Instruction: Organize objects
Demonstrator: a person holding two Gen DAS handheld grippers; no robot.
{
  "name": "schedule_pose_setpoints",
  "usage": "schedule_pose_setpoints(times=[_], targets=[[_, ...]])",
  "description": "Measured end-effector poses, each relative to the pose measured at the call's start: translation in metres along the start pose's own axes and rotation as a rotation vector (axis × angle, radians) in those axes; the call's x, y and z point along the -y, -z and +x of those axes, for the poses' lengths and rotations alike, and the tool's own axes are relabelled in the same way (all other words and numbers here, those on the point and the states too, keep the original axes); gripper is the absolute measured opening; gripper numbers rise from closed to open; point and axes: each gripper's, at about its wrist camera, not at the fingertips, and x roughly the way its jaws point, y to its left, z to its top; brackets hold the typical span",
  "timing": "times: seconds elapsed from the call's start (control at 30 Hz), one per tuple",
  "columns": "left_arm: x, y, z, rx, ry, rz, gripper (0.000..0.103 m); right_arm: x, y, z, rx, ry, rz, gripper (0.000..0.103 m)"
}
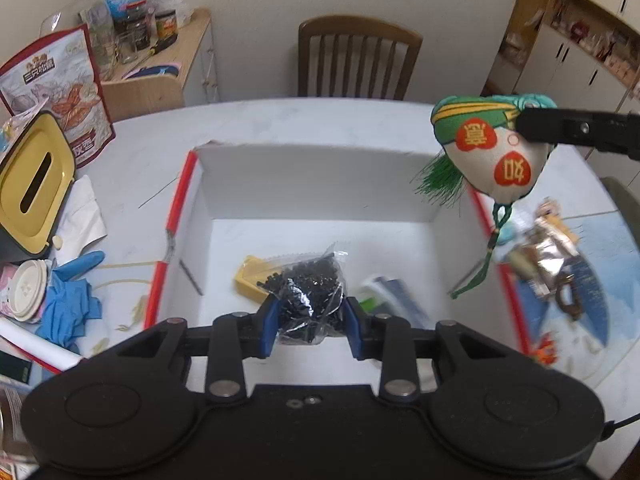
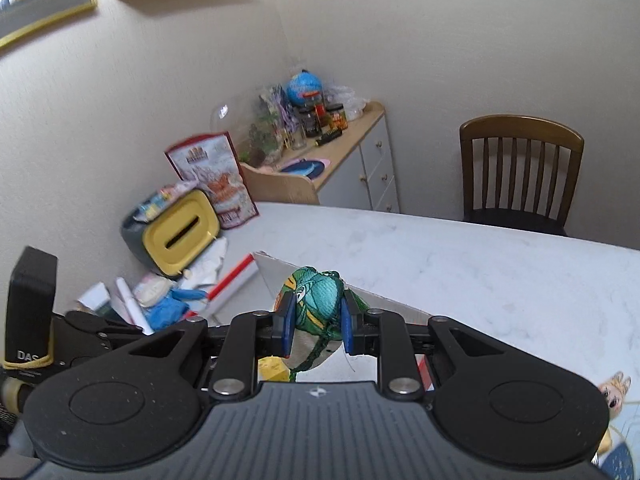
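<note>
A white cardboard box [image 1: 320, 184] with red edges stands open on the table. My left gripper [image 1: 310, 322] hangs over its near side, shut on a clear bag of small black pieces [image 1: 312, 292]. A yellow item [image 1: 248, 278] and a dark packet [image 1: 396, 296] lie on the box floor. My right gripper [image 2: 318, 330] is shut on a green and white embroidered sachet [image 2: 318, 300] with red hearts and a green tassel. In the left wrist view the sachet [image 1: 488, 156] hangs above the box's right wall, the right gripper [image 1: 532, 128] reaching in from the right.
A yellow-lidded tissue box [image 1: 34, 184], a snack bag [image 1: 60, 88], blue gloves [image 1: 68, 308] and a cup lid [image 1: 26, 292] crowd the table's left. Foil packets and small toys [image 1: 548, 256] lie right of the box. A wooden chair [image 1: 356, 56] stands behind the table.
</note>
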Motion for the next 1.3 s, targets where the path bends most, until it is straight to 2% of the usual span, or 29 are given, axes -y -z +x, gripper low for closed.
schedule_pose_setpoints(times=[0.3, 0.63, 0.83, 1.17, 1.3], targets=[[-0.017, 0.003, 0.037, -0.075, -0.01, 0.008, 0.033, -0.001, 0.017, 0.072, -0.114, 0.033, 0.027, 0.022], [-0.025, 0.008, 0.059, -0.142, 0.01, 0.018, 0.033, -0.006, 0.043, 0.118, -0.221, 0.046, 0.058, 0.022], [-0.021, 0.016, 0.066, -0.181, 0.015, 0.033, 0.034, -0.015, 0.058, 0.13, -0.274, 0.036, 0.065, 0.024], [-0.02, 0.022, 0.077, -0.231, 0.011, 0.019, 0.036, -0.015, 0.055, 0.121, -0.267, 0.056, 0.094, 0.03], [-0.02, 0.023, 0.076, -0.236, 0.011, 0.006, 0.042, -0.013, 0.056, 0.112, -0.271, 0.06, 0.106, 0.034]])
